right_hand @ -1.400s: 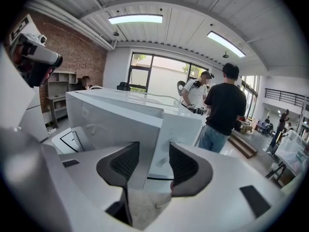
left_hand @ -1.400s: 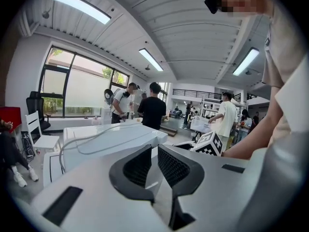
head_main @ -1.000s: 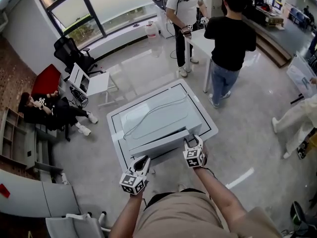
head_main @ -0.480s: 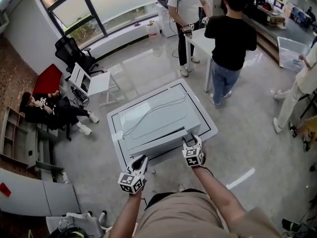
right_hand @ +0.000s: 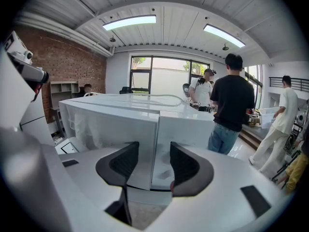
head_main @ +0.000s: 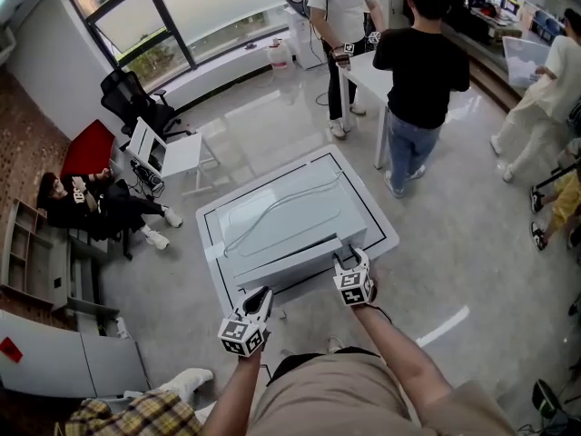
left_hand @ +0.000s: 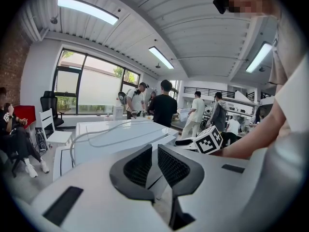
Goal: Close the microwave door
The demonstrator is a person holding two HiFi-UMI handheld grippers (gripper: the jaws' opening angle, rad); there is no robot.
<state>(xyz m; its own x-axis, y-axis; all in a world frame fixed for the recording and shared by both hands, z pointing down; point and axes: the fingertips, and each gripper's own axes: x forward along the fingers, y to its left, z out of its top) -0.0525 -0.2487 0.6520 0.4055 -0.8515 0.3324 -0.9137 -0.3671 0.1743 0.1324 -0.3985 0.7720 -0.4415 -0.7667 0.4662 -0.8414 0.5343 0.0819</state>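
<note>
Between the right gripper's [right_hand: 153,151] spread fingers [right_hand: 121,164], in the right gripper view, stands an upright edge of the microwave [right_hand: 111,129], with white panels on either side of it. Whether the pads touch the panels cannot be told. From the head view, this gripper [head_main: 351,258] sits at the microwave's [head_main: 281,221] front right corner, just below the middle of the frame. The left gripper [head_main: 261,296] is lower and to the left, apart from the box. Its fingers [left_hand: 140,166] are drawn together to a thin slit with nothing in it.

One microwave is in view, at the centre of the frame on one white table [head_main: 379,234] marked with a black outline. Its long axis runs left to right, rising a little toward the right. Its front faces the bottom of the frame, toward the person holding the two grippers. The door lies along that front, but whether a gap remains cannot be told. One pale cable [head_main: 272,209] loops across the top.

Two people [head_main: 422,71] stand at the top of the frame, and one sits at the left edge.
</note>
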